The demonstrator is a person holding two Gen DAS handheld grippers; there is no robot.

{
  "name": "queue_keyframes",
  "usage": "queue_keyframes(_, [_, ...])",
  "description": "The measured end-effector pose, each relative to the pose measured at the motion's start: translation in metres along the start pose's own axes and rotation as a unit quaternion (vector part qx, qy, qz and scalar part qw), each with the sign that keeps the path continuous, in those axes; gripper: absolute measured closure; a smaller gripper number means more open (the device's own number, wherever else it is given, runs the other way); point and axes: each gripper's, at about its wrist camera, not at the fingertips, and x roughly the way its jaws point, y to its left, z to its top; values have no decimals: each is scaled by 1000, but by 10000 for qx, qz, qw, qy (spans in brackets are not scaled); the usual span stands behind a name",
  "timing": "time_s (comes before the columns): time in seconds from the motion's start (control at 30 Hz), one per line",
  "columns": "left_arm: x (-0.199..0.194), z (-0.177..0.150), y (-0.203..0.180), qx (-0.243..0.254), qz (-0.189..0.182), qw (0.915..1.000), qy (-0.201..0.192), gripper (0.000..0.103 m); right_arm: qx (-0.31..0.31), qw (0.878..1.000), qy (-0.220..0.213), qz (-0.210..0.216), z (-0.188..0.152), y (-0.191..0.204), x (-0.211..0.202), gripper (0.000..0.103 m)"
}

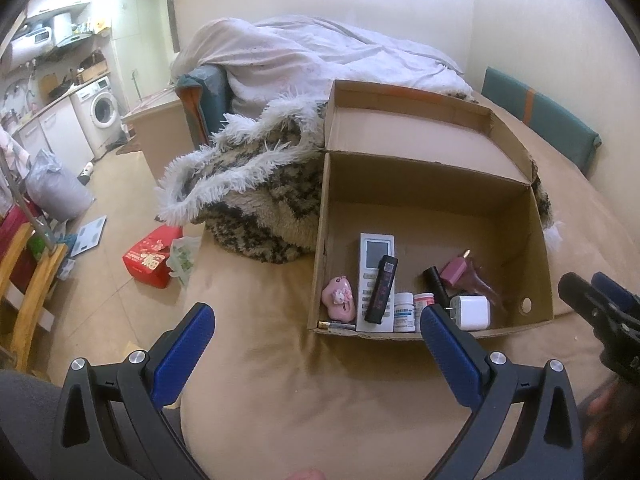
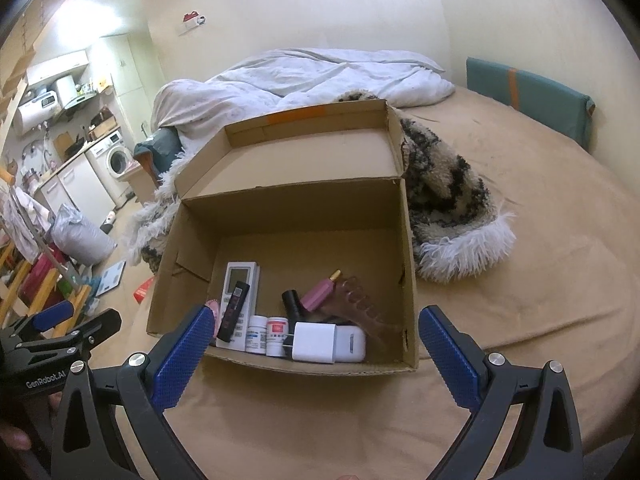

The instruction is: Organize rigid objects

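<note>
The left gripper (image 1: 318, 330) hangs over the tan bed sheet (image 1: 280, 380) with its jaws spread wide and nothing between them. Its right pad overlaps the near wall of the open cardboard box (image 1: 536, 240), which sits just ahead and to the right of it. The right gripper (image 2: 316, 334) is likewise released and empty, and the box's near wall (image 2: 312, 364) lies between its blue pads.

Inside the box, along the near wall from left to right: a pink toy (image 1: 340, 298) in the left corner with a battery (image 1: 336, 325) in front of it, a white remote (image 1: 375, 280) with a black stick (image 1: 382, 290) lying on it, two white pill bottles (image 1: 404, 312), a black tube (image 1: 436, 282), a pink bottle (image 1: 456, 270), a white charger (image 1: 472, 312) and a reddish toe separator (image 2: 360, 304). The far half of the box floor is bare, and the lid stands open behind.

The box rests on the sheet. A shaggy patterned rug (image 1: 256, 184) with a white fringe lies bunched behind it, and a crumpled white duvet (image 1: 320, 52) farther back. A teal cushion (image 1: 536, 120) leans on the wall at right. At left, beyond the bed, are a red bag (image 1: 150, 258) on the floor, a grey sack (image 1: 56, 188), a washing machine (image 1: 104, 112) and a kitchen counter.
</note>
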Motion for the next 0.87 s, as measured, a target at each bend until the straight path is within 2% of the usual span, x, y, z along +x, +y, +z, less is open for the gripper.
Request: queue_keyframes(0.87, [2, -1, 0, -37, -36, 10000, 83, 0, -18, 10000, 20, -6, -1, 3, -1, 0])
